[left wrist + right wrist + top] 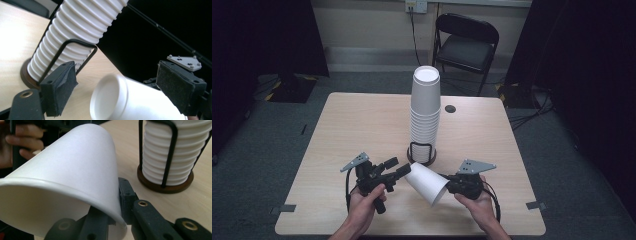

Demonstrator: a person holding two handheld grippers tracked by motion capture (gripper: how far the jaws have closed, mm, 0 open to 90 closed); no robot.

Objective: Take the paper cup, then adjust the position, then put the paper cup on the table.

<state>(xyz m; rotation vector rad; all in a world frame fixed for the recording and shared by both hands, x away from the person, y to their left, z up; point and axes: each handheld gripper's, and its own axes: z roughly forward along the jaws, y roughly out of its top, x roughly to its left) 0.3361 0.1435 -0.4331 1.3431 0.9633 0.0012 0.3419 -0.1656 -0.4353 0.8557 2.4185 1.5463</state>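
A single white paper cup (426, 182) lies tilted on its side just above the table, base toward the left. My right gripper (445, 184) is shut on its rim; in the right gripper view one jaw runs inside the cup (75, 170) and the other outside, the right gripper (113, 202) pinching the wall. My left gripper (399, 166) is open, pointing right at the cup's base. In the left gripper view, the cup's base (110, 100) sits between and just beyond the spread pads (60, 87), not touching them. A tall stack of upside-down white cups (425, 115) stands in a black wire holder (421, 152) behind.
The wooden table (362, 120) has a dark round hole (450, 108) right of the stack. A black folding chair (467, 42) stands beyond the far edge. Dark curtains hang at both sides. The holder's brown base (165, 186) is close to the held cup.
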